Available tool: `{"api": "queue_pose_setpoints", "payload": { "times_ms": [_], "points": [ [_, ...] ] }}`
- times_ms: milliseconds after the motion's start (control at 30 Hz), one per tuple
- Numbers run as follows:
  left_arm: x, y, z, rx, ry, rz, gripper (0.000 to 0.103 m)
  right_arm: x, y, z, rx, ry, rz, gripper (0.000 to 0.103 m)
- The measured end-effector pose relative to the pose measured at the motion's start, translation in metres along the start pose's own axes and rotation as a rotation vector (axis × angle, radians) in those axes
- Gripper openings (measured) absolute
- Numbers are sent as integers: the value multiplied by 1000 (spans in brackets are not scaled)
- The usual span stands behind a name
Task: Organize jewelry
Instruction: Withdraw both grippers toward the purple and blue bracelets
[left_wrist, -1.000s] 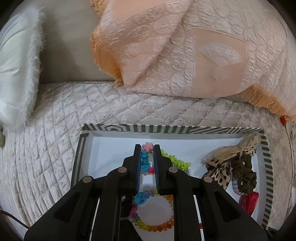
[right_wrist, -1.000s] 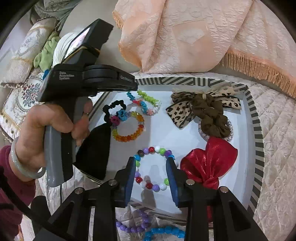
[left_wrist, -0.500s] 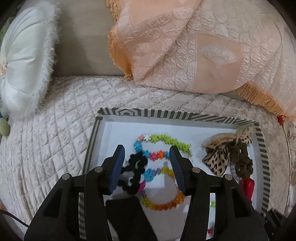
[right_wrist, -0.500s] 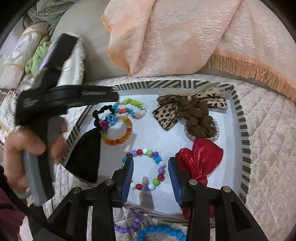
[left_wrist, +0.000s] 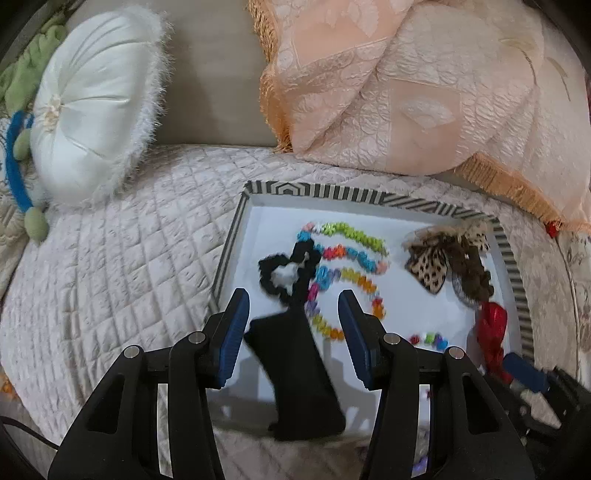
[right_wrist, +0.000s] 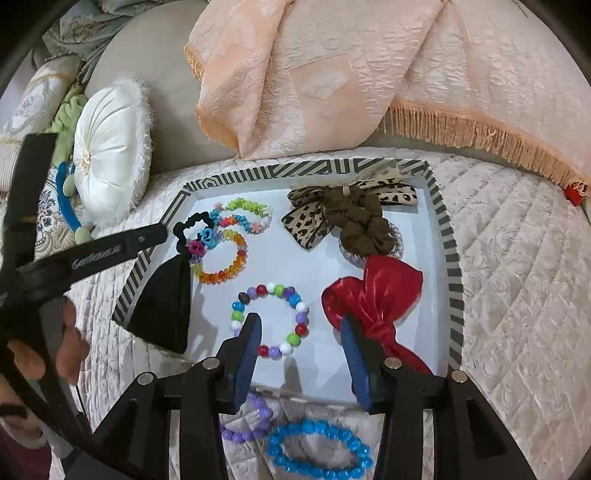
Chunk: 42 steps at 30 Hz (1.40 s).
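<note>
Left jaws spread, empty; right jaws opening over flat-lying beaded bracelet (right_wrist: 271, 319), contact unclear, ring without long axis.

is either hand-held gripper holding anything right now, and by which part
Nothing is held. The left hand-held gripper is open and empty; the right hand-held gripper is opening above the beaded bracelet, pads clear.

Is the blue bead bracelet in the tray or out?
Out. The blue bead bracelet lies on the quilt, just outside the striped tray.
</note>
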<state>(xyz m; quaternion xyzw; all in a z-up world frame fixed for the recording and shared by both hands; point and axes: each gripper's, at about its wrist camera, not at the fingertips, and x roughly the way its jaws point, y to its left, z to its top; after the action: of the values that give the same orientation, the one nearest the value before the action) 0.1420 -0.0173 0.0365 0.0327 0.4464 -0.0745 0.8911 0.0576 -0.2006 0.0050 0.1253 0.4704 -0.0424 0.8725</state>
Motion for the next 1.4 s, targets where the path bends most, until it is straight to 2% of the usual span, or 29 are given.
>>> {"api": "queue_pose_setpoints", "payload": {
  "times_ms": [167, 633, 967, 1400],
  "points": [
    [-21, 4, -21, 10, -17, 7, 50, -9, 5, -10, -8, 1, 1, 51],
    [-61, 11, -69, -13, -32, -3, 50, -46, 18, -39, -39, -17, -3, 53],
    [-76, 7, -93, 2, -25, -10, 50, -57, 17, -64, -48, 2, -17, 53],
    [-80, 3, -115, 14, -2, -16, 50, -60, 8, -81, -41, 25, -24, 53]
  ]
}}
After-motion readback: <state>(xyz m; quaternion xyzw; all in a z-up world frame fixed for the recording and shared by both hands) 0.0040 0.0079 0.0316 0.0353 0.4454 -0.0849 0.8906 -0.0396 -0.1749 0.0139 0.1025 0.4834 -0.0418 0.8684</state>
